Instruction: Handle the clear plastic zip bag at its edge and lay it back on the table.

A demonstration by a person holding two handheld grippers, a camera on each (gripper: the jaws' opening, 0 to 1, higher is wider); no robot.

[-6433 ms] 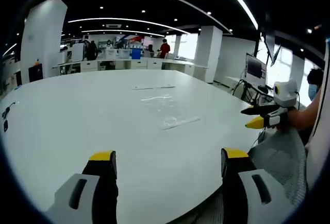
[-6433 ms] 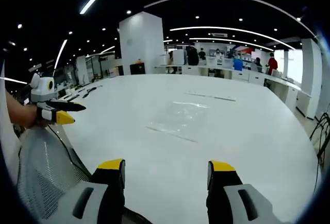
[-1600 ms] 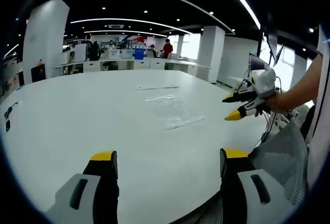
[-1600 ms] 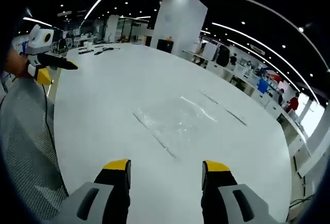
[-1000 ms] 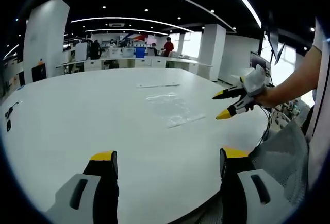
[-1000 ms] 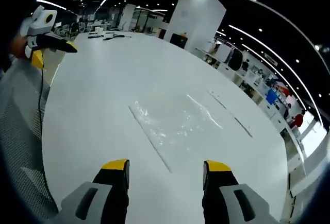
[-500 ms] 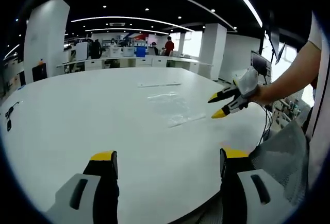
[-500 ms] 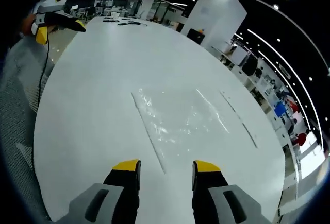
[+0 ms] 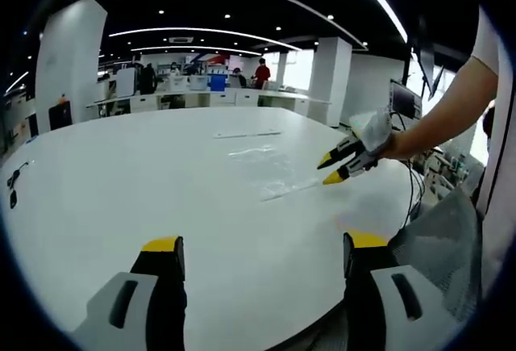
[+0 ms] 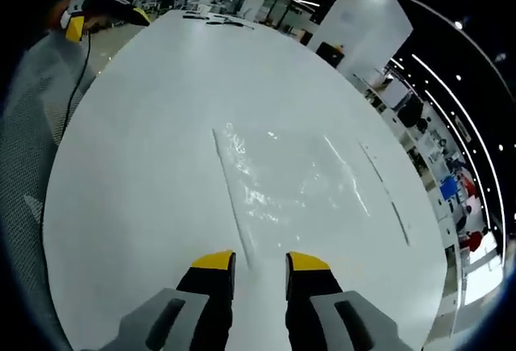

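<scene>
In the right gripper view, the right gripper [image 10: 260,264] hangs low over the table [image 10: 137,141] with its yellow-tipped jaws parted only a narrow way and nothing between them. The bag's [image 10: 286,177] near edge lies straight ahead of that gap, its sealed strip running away from the jaws as a long, thin ridge. So the bag's long axis points roughly along the gripper's line of sight, and this is the nearer gripper by far.

The bag lies flat on the white table, clear and crinkled, catching small glints; it looks thin and limp. Beyond it a pale strip [image 10: 380,185] lies on the table.

In the left gripper view, the left gripper [image 9: 264,246] stands wide open and empty at the table's near rim, well apart from the bag.
</scene>
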